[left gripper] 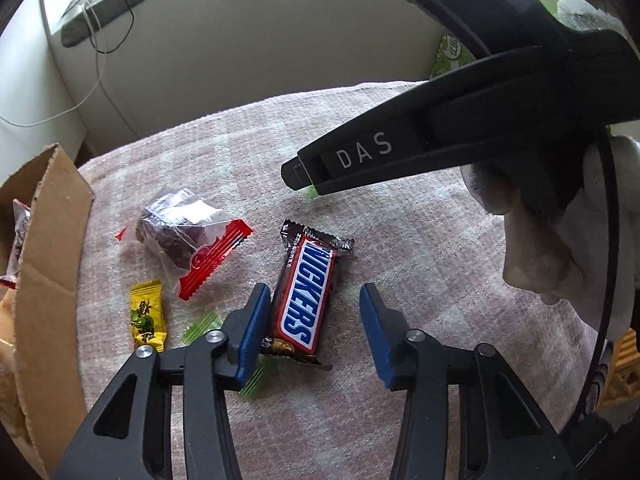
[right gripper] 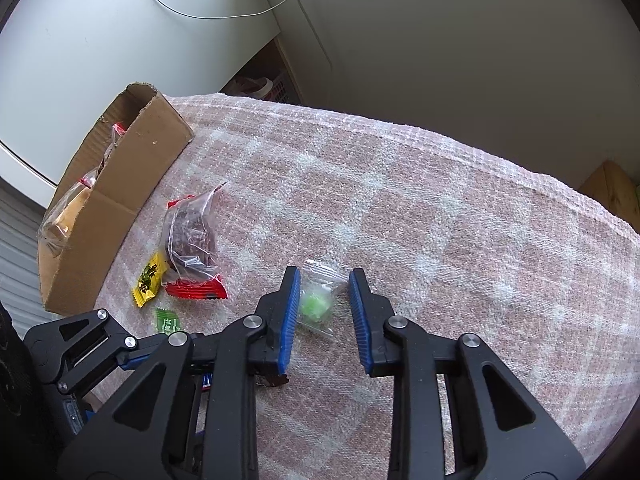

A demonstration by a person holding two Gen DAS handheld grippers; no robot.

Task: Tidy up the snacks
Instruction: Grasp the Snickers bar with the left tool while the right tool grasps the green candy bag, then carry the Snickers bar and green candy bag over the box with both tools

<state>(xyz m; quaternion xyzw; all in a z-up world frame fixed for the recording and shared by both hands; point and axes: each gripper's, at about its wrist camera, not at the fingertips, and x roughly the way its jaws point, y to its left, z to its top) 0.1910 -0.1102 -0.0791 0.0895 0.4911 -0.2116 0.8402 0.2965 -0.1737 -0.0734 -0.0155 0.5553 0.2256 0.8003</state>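
A Snickers bar lies on the pink checked cloth between the blue pads of my left gripper. The left pad touches its side and the right pad stands apart, so the jaws are open. My right gripper points down at the cloth, shut on a clear packet with a green candy between its pads. In the left wrist view the right gripper reaches in from the upper right, held by a gloved hand. An open cardboard box holding several snacks stands at the left.
Beside the box lie a clear bag of dark snack with a red edge, a yellow candy and a small green candy. The left gripper's body sits close at the lower left. The cloth's far edge drops off toward a white wall.
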